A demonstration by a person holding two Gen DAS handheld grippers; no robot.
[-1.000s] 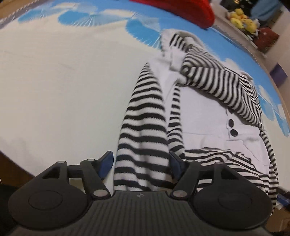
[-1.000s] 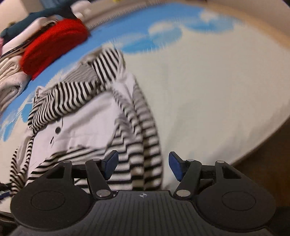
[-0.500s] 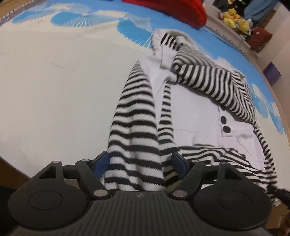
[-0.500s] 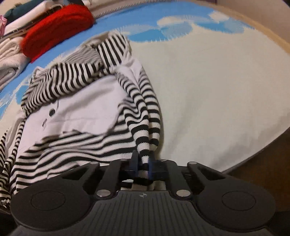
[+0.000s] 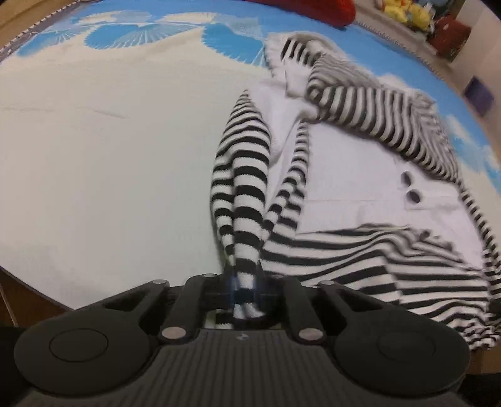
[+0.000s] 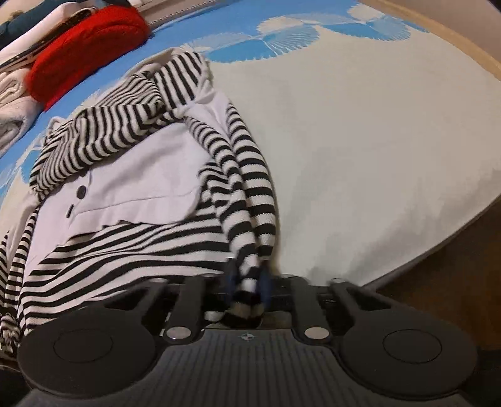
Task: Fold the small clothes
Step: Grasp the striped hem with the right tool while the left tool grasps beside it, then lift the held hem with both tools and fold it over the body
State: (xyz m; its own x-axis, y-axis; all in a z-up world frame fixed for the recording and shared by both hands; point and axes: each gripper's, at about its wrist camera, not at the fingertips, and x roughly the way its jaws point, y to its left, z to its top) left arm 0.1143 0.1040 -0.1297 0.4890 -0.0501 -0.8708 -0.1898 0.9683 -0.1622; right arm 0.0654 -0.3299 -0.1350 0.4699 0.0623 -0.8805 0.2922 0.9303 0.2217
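A black-and-white striped small garment with a white buttoned front panel [image 5: 350,175] lies spread on the blue-and-white cover [image 5: 109,156]. My left gripper [image 5: 245,286] sits at the garment's near left edge. Its jaws are closing, and the pads pinch the end of the left striped sleeve [image 5: 244,162], which bunches into a narrow fold. In the right wrist view the same garment [image 6: 141,175] lies to the left. My right gripper [image 6: 247,281] is shut on the end of the right striped sleeve [image 6: 250,181] near the cover's front edge.
A red knit item [image 6: 87,43] and folded white clothes [image 6: 12,103] lie at the far side. Yellow plush toys [image 5: 404,12] sit beyond the cover. The front edge of the surface [image 6: 407,250] drops to a brown floor on the right.
Both grippers went from open around the sleeve ends to shut on them, the right one first, then the left. Each sleeve is now gathered into a narrow bunch.
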